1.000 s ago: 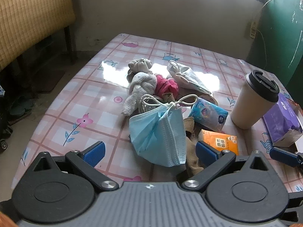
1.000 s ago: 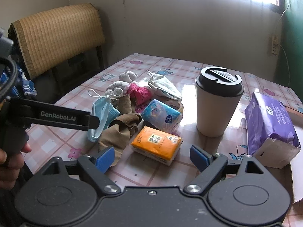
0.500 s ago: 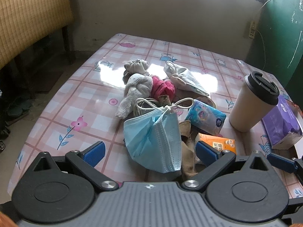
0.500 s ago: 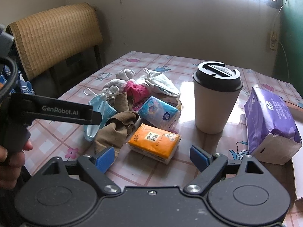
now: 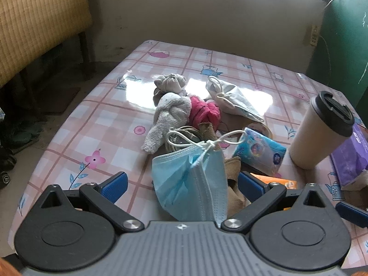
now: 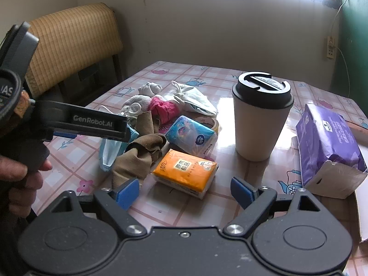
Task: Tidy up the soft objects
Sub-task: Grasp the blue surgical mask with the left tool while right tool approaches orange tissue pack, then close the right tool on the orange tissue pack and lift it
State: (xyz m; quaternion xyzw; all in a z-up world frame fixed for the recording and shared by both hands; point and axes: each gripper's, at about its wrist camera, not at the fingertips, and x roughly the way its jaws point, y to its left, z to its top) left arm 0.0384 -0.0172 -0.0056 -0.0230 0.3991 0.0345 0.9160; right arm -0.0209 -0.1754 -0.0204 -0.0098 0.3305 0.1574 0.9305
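Left tool [image 5: 181, 185] wide, nothing held, hanging over blue face mask [image 5: 193, 184]: pleated, folded double, white ear loops knotted, draped on tan cloth [image 6: 138, 158]. Right tool [image 6: 185, 192] wide, nothing held.

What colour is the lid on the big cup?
Black lid, on a cream cup; clearest in the right wrist view.

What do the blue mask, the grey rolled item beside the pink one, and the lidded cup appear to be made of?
Blue mask: thin pleated non-woven fabric, matte, with white elastic cords. Grey rolled item: looped terry knit, fuzzy, probably a sock. Lidded cup: matte, likely paper, under a black lid, apparently plastic.
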